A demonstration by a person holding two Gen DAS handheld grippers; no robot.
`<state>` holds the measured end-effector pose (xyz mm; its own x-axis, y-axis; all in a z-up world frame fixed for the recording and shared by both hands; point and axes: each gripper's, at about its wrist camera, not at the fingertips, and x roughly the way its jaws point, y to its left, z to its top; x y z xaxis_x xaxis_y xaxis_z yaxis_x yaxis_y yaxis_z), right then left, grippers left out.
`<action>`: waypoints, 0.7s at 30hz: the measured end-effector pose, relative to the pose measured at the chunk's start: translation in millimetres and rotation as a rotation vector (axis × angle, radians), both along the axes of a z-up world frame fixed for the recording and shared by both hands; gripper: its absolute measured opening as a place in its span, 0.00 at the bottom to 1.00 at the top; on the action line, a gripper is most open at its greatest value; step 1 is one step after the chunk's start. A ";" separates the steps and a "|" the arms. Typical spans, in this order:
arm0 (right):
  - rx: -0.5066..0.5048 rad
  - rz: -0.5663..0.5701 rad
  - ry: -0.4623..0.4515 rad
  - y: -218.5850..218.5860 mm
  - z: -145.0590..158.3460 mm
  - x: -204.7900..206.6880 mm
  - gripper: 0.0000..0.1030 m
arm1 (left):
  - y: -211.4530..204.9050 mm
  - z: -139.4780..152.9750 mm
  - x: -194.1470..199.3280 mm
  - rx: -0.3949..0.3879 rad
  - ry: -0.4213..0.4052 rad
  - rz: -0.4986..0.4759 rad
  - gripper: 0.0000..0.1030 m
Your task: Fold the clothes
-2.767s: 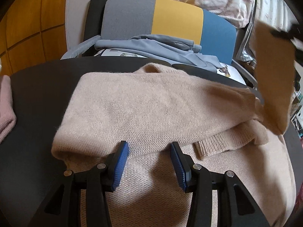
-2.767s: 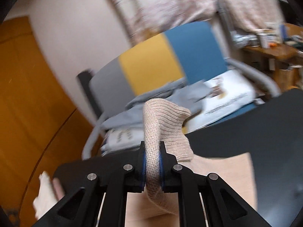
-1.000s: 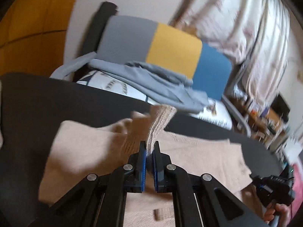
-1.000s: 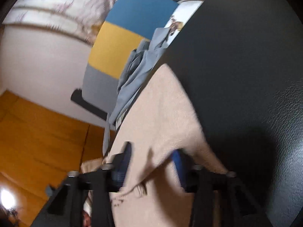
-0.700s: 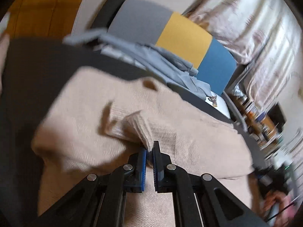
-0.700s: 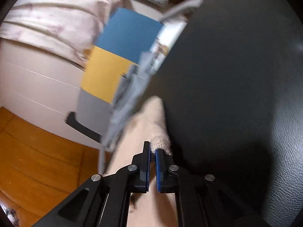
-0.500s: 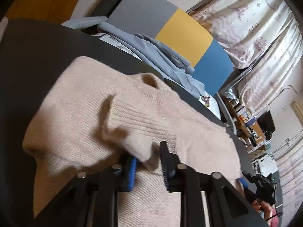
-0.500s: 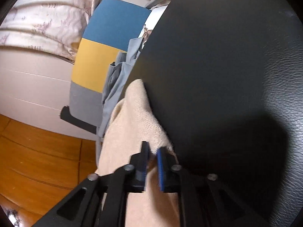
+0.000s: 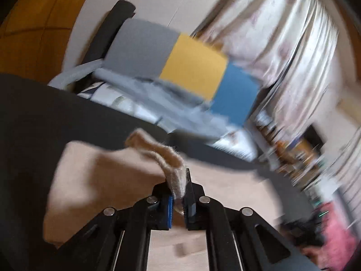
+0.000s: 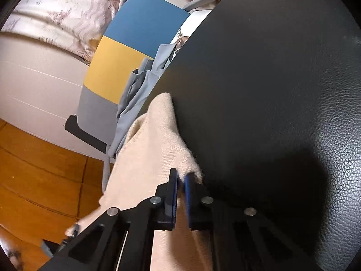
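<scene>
A beige knit sweater [image 9: 94, 180] lies on the black table [image 9: 33, 113]. My left gripper [image 9: 178, 194] is shut on a raised fold of the sweater's edge, which stands up between the blue pads; this view is blurred. In the right wrist view my right gripper [image 10: 179, 187] is shut on the sweater's right edge [image 10: 155, 149], low over the black table [image 10: 270, 90]. The cloth runs back under the fingers toward the far table rim.
A chair with a grey, yellow and blue back [image 9: 180, 67] stands behind the table, with a grey-blue garment [image 10: 140, 94] draped on its seat. Curtains [image 9: 282, 45] hang at the right. A person's pink sleeve [image 9: 334, 230] shows at the lower right. Wooden floor [image 10: 33, 169] lies left.
My left gripper closed on the sweater's edge after briefly opening and lifted it. My right gripper keeps its grip on the right edge, barely moved.
</scene>
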<state>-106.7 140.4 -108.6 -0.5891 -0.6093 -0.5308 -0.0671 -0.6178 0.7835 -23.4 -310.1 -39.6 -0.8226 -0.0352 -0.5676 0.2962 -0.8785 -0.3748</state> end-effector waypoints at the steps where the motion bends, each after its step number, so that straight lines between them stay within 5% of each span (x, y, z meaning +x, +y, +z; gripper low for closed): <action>1: 0.006 0.005 0.012 -0.8 0.3 0.7 0.04 | 0.2 -15.2 -3.6 -0.029 -0.088 0.021 0.09; 3: 0.015 0.029 0.019 -1.3 3.8 2.9 0.08 | -1.6 -42.7 -4.7 -0.036 -0.226 0.052 0.14; 5: 0.019 0.056 0.012 -0.6 8.4 5.7 0.15 | -6.1 -33.4 18.7 -0.014 -0.169 0.097 0.22; 7: 0.054 0.087 0.015 0.6 18.0 13.8 0.34 | -8.0 -21.0 37.5 -0.045 -0.143 0.173 0.22; 9: 0.151 0.125 0.052 -1.7 35.6 27.2 0.36 | -6.7 -7.5 53.7 -0.104 -0.092 0.252 0.22; 12: 0.349 0.181 0.196 -19.8 70.1 45.5 0.35 | 1.5 1.2 38.4 -0.141 -0.073 0.189 0.22; 15: 0.446 0.316 0.307 -64.9 91.0 36.6 0.35 | 19.4 -0.1 8.5 -0.239 -0.124 0.089 0.22; 21: 0.666 0.571 0.386 -178.0 73.6 -13.2 0.35 | 38.3 -28.2 -28.9 -0.450 -0.326 0.028 0.27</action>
